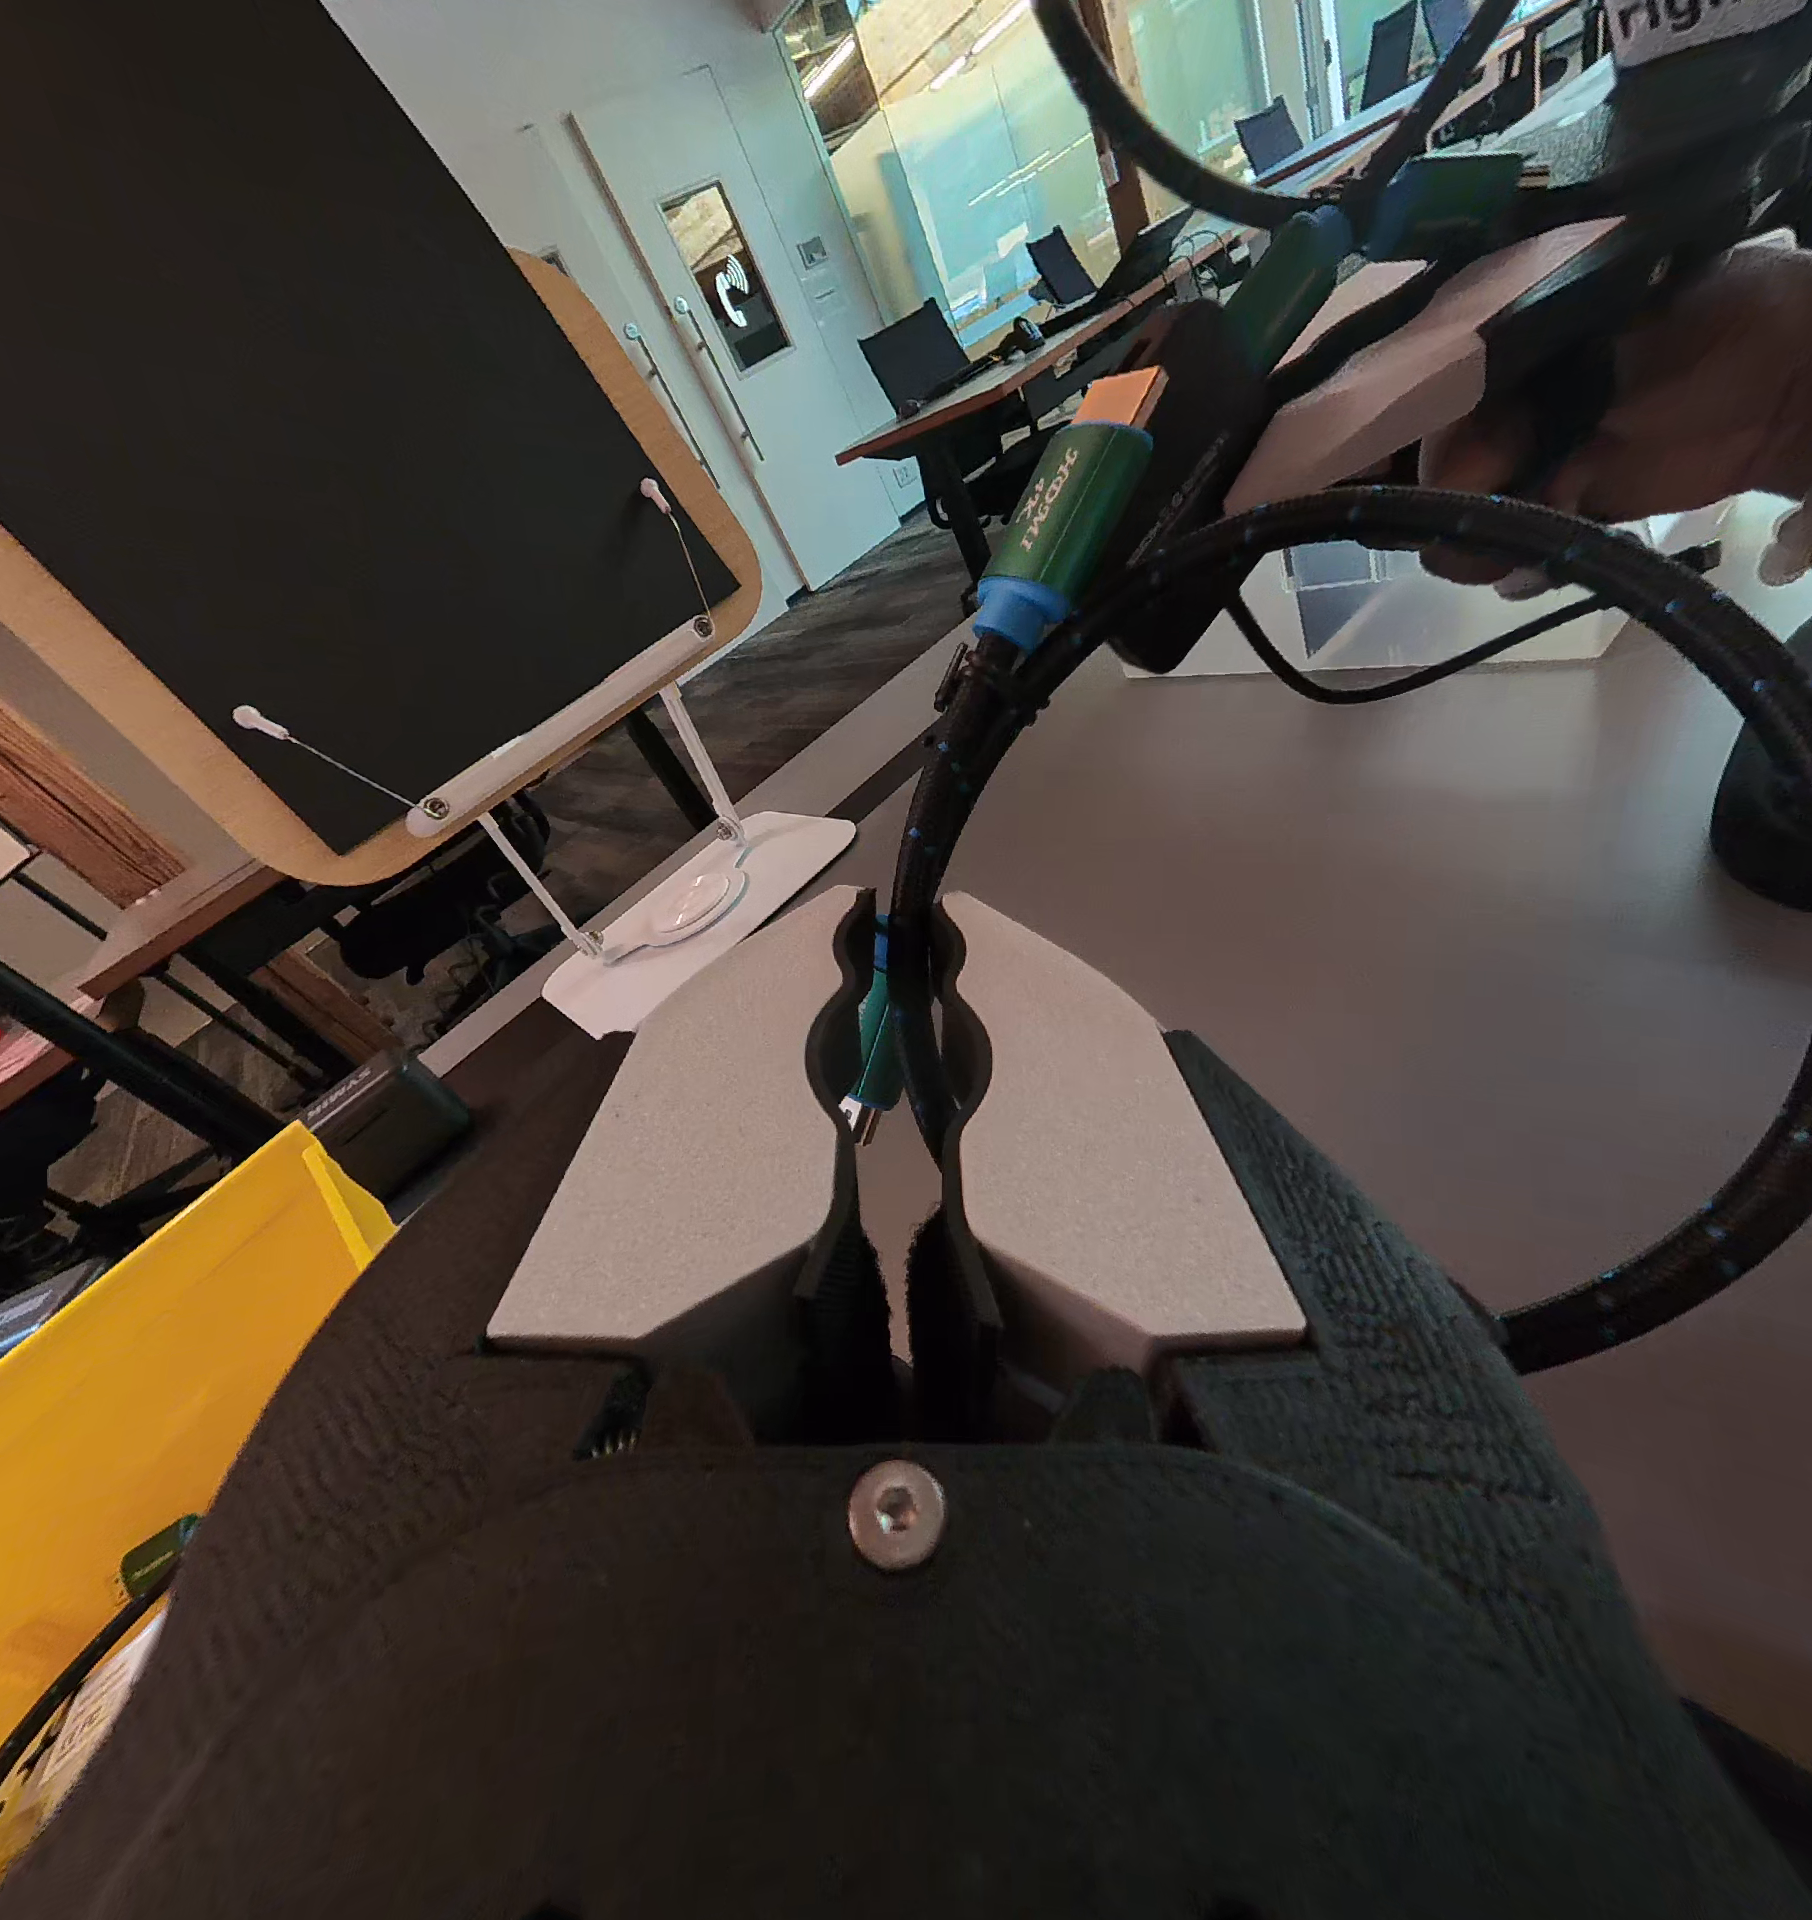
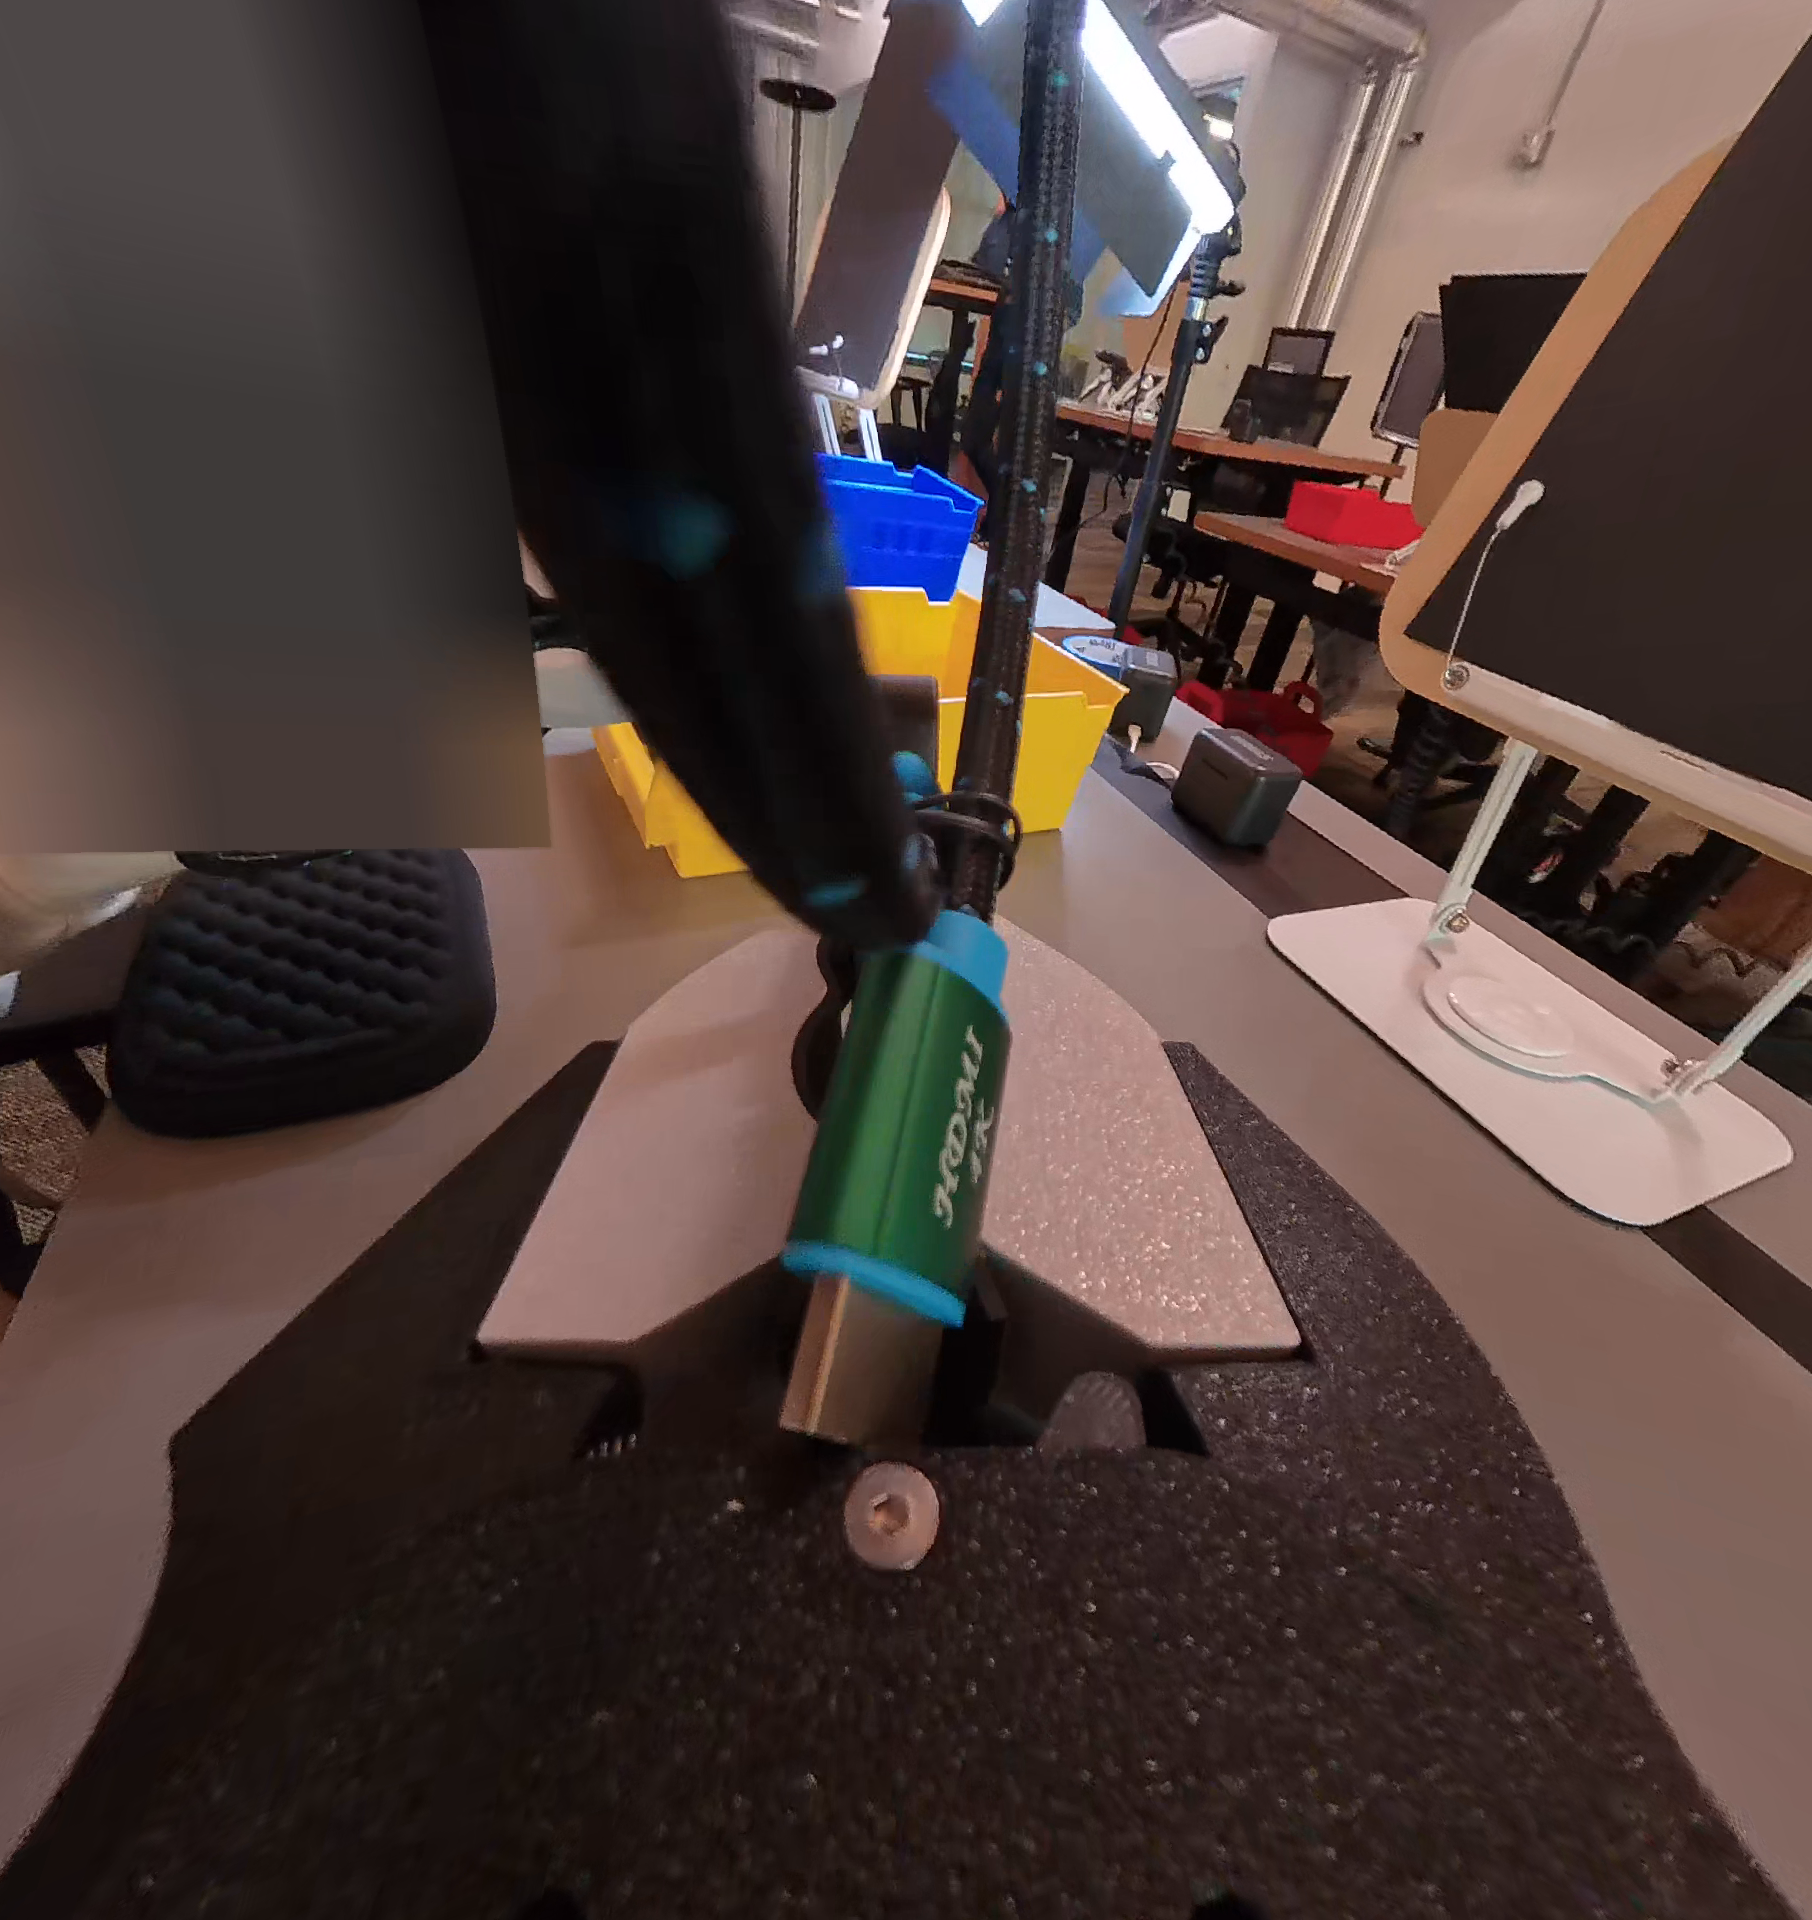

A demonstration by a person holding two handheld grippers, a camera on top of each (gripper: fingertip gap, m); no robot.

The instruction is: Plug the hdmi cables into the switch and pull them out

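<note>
My left gripper is shut on a black braided HDMI cable with blue flecks. The cable rises to a green plug whose gold tip is free beside the black switch. Another green plug shows through the gap between my fingers. The right gripper, held by a hand, grips the switch in the air at its fingertips. In the right wrist view the right gripper is shut. A green plug lies across its fingers with its metal tip towards the camera. The switch is mostly hidden.
A grey table carries a white stand holding a black board, a yellow bin, a blue bin, a black quilted case and a small grey box. Desks and chairs stand beyond. The tips of one gripper are about 15 cm away from the tips of the other.
</note>
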